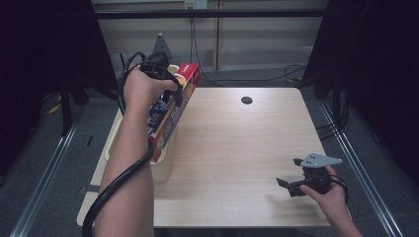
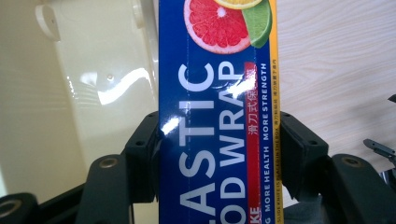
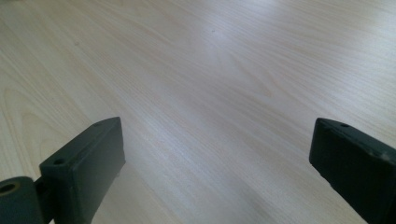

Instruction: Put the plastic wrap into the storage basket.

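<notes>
Your left claw (image 1: 177, 94) is clamped on a long blue box of plastic wrap (image 1: 170, 116), with one jaw pressing on each long side, as the left gripper view shows well (image 2: 217, 140). The box is tilted, with its red end up toward twelve o'clock and its low end down inside the cream bin (image 1: 160, 170) that sits at the nine o'clock edge of the table (image 1: 237, 163). I think you are in the middle of putting the box into the bin or lifting it out, and I cannot tell which from here. If it is going in, the next move is to lower it gently until it rests on the bottom, then let the jaws go slack and pull your hand straight up. If it is coming out, lift it high so the low end gets over the bin wall. Your right claw (image 1: 291, 185) waits near four o'clock, low over the table, with its jaws spread wide and nothing between them. The table is pale wood, smooth and a bit shiny, with a small dark round hole (image 1: 246, 100) near twelve o'clock. Around it the room is dim, with black curtains at both sides, a grey floor and some loose cables at the back.
</notes>
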Demonstrator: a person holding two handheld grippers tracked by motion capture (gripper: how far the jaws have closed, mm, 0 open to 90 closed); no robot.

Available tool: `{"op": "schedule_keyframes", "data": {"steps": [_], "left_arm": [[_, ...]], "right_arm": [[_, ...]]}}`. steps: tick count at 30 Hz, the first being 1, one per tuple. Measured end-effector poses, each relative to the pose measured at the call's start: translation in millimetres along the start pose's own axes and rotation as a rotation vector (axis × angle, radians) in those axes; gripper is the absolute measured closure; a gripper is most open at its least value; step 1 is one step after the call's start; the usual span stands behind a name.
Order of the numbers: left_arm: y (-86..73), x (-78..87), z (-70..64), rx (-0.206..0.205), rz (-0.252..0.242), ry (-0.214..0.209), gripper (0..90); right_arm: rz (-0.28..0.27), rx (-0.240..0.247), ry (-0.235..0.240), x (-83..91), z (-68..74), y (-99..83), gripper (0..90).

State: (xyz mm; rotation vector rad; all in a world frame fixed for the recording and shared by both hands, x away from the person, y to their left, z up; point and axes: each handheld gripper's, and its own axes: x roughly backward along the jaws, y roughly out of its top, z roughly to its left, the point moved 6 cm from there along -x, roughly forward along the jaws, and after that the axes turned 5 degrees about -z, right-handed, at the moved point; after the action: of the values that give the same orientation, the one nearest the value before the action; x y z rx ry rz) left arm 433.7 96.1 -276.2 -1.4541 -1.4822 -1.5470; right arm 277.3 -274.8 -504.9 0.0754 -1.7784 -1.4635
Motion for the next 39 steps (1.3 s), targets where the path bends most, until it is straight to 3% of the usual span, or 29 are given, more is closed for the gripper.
{"op": "schedule_keyframes", "data": {"steps": [12, 28, 39], "left_arm": [[-7.6, 14.3, 17.0, 0.026, -0.017, 0.017, 41.1], [-14.4, 29.9, 39.1, 0.094, -0.038, 0.035, 41.1], [-20.9, 30.3, 53.8, 0.143, -0.046, 0.062, 41.1]], "right_arm": [[0.001, -0.009, 0.013, -1.6, 1.8, 0.4, 2.1], [0.004, -0.013, 0.015, -1.6, 1.5, 0.3, 1.9], [0.004, -0.015, 0.019, -1.5, 2.0, 0.4, 1.9]]}}
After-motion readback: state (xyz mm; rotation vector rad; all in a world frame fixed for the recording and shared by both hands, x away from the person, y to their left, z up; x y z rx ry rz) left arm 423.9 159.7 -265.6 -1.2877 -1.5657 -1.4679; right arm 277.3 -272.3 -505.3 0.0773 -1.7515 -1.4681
